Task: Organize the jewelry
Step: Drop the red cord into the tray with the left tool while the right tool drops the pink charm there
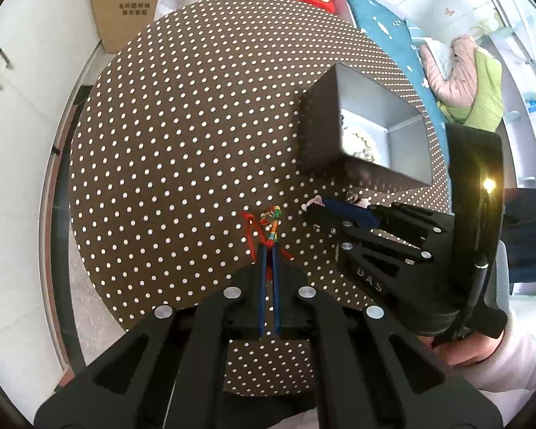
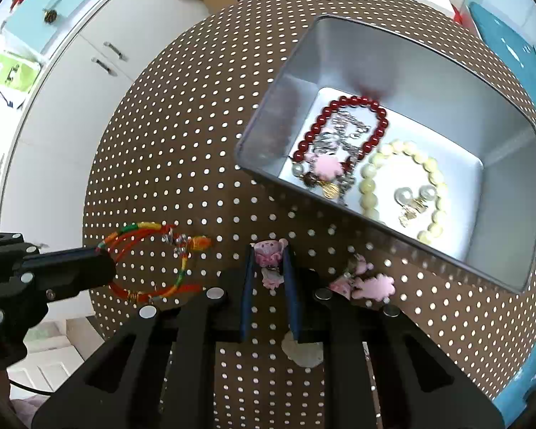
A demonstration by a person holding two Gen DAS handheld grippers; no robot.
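Observation:
A red, green and yellow cord bracelet (image 2: 150,261) lies on the dotted brown tablecloth (image 2: 182,143). My left gripper (image 1: 269,246) is shut on the bracelet's (image 1: 268,223) near end; it shows in the right wrist view (image 2: 105,264). My right gripper (image 2: 268,254) is shut on a pink flower earring (image 2: 269,255); it shows in the left wrist view (image 1: 321,205). A second pink earring (image 2: 368,280) lies to its right. A silver tin box (image 2: 511,164) holds a red bead bracelet (image 2: 339,105), a cream bead bracelet (image 2: 436,178), pearl earrings (image 2: 416,195) and a pink piece (image 2: 327,166).
White cabinets (image 2: 64,107) stand beyond the table's left edge. A cardboard box (image 1: 125,3) stands behind the table. A teal cushion (image 1: 386,28) and folded clothes (image 1: 468,78) lie to the right. A pale flat piece (image 2: 303,352) lies under my right gripper.

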